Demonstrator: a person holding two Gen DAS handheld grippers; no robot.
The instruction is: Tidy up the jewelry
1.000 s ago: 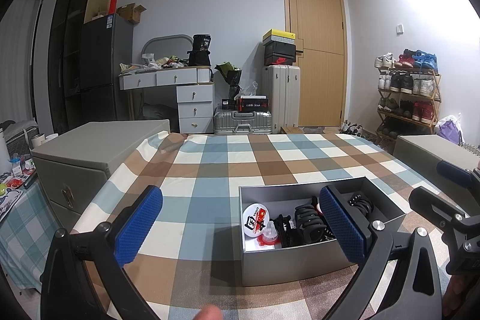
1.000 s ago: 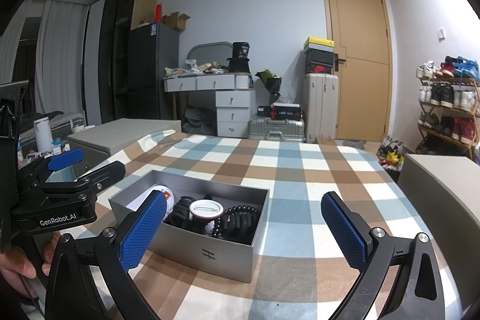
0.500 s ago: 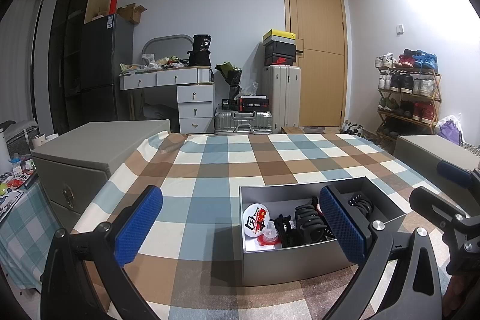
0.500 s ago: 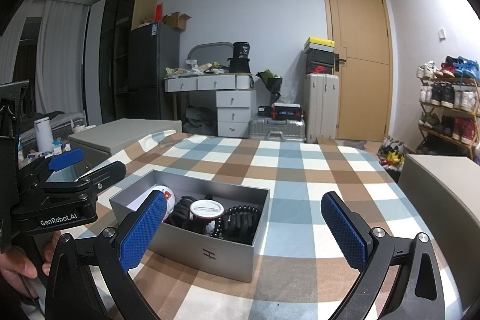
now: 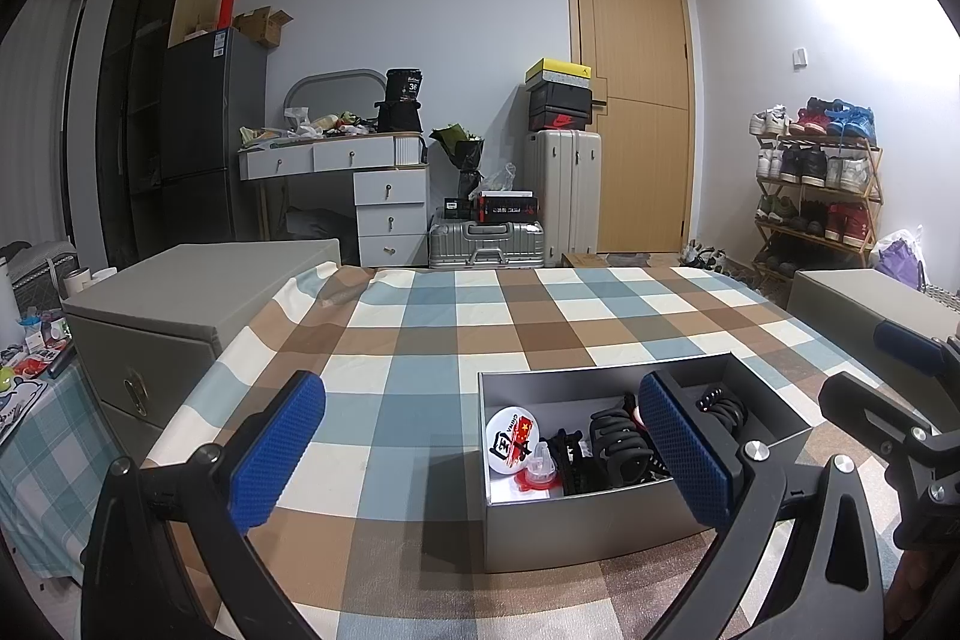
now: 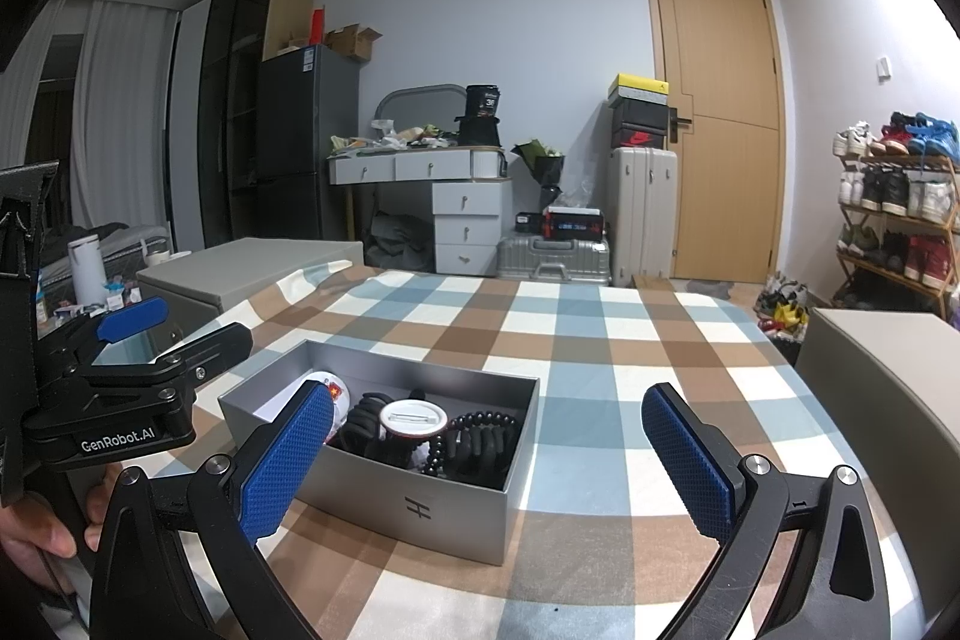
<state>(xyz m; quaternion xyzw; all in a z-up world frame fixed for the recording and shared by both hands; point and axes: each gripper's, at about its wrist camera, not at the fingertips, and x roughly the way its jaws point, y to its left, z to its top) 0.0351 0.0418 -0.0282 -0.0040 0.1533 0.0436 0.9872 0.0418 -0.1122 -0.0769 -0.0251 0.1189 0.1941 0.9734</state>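
Hovering released, left claw (image 5: 480,451) and right claw (image 6: 489,460) flank the grey box (image 6: 414,499) of jewelry

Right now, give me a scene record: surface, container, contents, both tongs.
surface: checked cloth in blue, brown and cream
container: grey open box, no lid on it, resting on the cloth
contents: white round badge, black hair claws, dark bead bracelet, white disc; all piled together
left tongs: open, empty, hovering short of the box
right tongs: open, empty, box near its left finger
task state: nothing lifted out yet
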